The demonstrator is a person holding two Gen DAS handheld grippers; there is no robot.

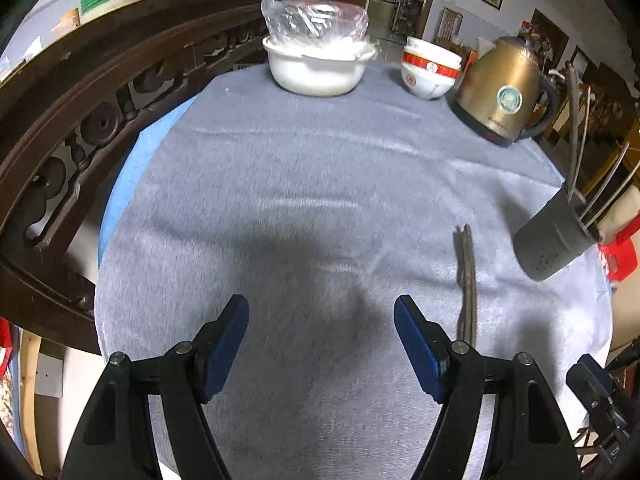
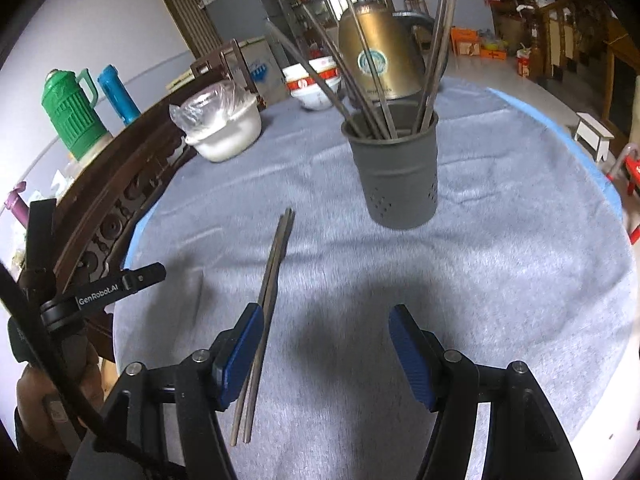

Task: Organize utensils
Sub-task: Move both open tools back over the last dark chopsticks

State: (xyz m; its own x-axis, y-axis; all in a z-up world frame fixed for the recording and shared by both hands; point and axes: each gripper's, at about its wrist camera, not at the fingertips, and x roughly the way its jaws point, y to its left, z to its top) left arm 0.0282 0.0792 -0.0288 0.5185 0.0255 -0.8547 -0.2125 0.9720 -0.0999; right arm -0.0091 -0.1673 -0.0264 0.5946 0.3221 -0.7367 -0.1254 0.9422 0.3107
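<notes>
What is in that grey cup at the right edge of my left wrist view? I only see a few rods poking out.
Observer: The grey holder stands upright, with several chopsticks fanned out inside it.
Operator: And the loose pair? A blue finger hides its near end.
Observer: The loose chopsticks run on along the inner edge of the open right gripper's left finger, their ends side by side on the cloth.
Operator: Anything beyond the table?
Observer: A small white stool stands on the floor to the right.
</notes>
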